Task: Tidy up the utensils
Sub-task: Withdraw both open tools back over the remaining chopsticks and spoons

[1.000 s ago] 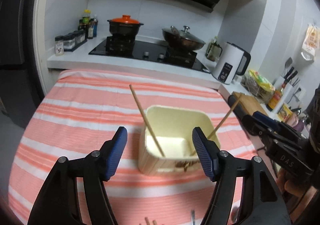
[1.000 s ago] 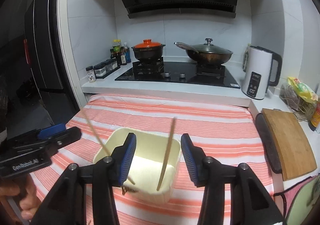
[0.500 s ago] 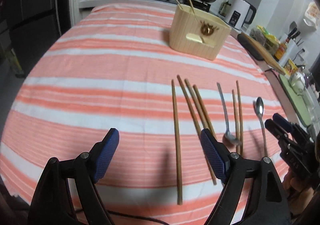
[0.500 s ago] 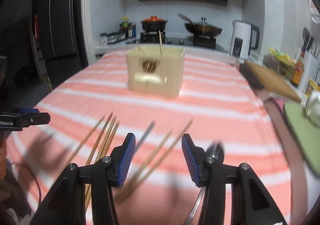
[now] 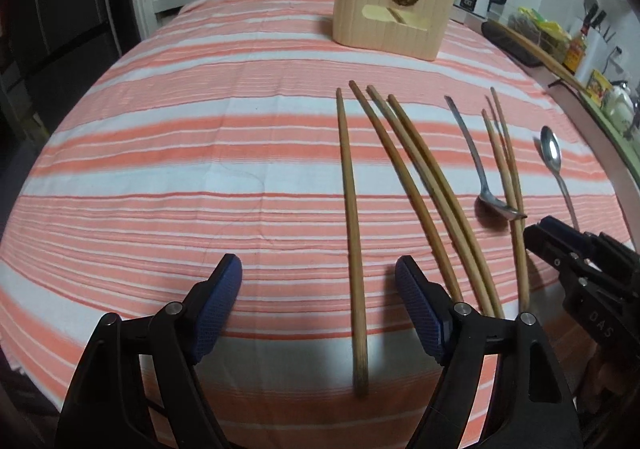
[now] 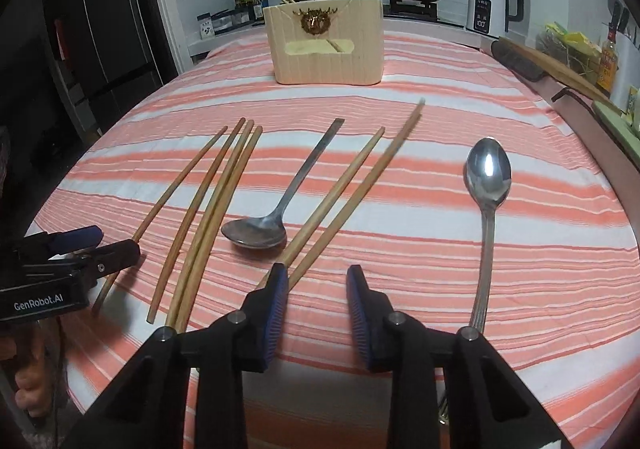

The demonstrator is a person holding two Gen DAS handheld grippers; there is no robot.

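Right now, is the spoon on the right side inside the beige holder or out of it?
Out. The spoon lies flat on the striped cloth, bowl up, well short of the beige holder.

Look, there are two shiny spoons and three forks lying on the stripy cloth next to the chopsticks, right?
Not quite: there are no forks. Two spoons lie on the stripy cloth, one among the chopsticks and one off to the side. The right wrist view shows it best.
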